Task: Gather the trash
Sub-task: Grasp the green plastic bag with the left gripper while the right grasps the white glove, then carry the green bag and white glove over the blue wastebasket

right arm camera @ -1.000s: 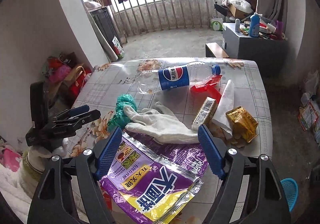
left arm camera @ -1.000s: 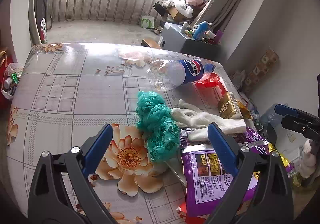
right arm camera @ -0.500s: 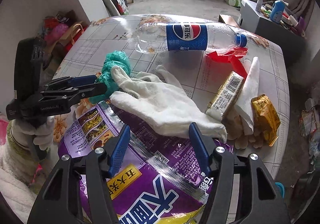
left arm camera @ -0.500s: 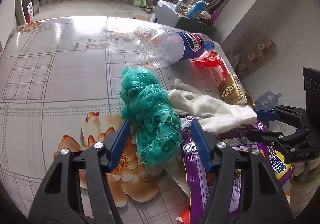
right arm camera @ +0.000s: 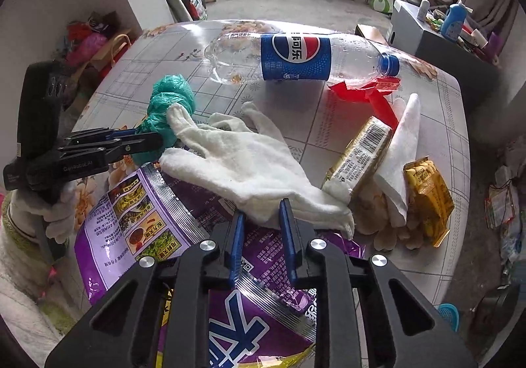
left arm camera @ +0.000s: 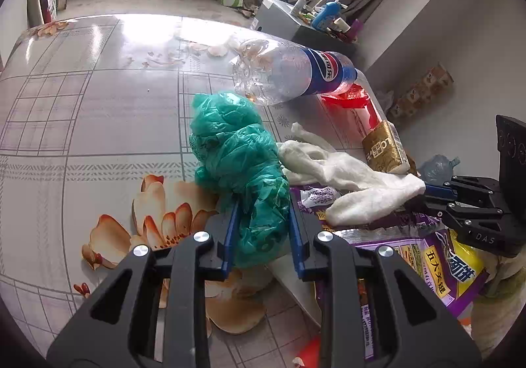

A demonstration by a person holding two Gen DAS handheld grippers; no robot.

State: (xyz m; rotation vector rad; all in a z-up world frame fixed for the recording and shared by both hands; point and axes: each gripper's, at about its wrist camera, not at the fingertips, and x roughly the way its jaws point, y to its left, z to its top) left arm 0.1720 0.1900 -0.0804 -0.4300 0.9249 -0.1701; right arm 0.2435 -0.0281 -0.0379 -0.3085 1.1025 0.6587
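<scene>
A crumpled green plastic bag [left arm camera: 236, 151] lies on the flowered table [left arm camera: 98, 105]. My left gripper [left arm camera: 263, 223] is closing, and its blue pads press the bag's near end from both sides. A white cloth glove [right arm camera: 250, 164] lies across a purple snack bag [right arm camera: 138, 213]. My right gripper [right arm camera: 262, 230] is closing on the glove's cuff, which sits between its pads. In the right wrist view the left gripper [right arm camera: 157, 141] pinches the green bag [right arm camera: 171, 95] from the left.
An empty Pepsi bottle [right arm camera: 296, 56] lies on its side farther back, with a red wrapper [right arm camera: 361, 92] at its cap. A gold drink carton [right arm camera: 358, 157], a white tissue [right arm camera: 404, 144] and a yellow wrapper [right arm camera: 427, 194] crowd the table's right edge.
Both grippers came down toward the table and their jaws narrowed. The left now grips the green bag, and the right has closed on the glove's cuff.
</scene>
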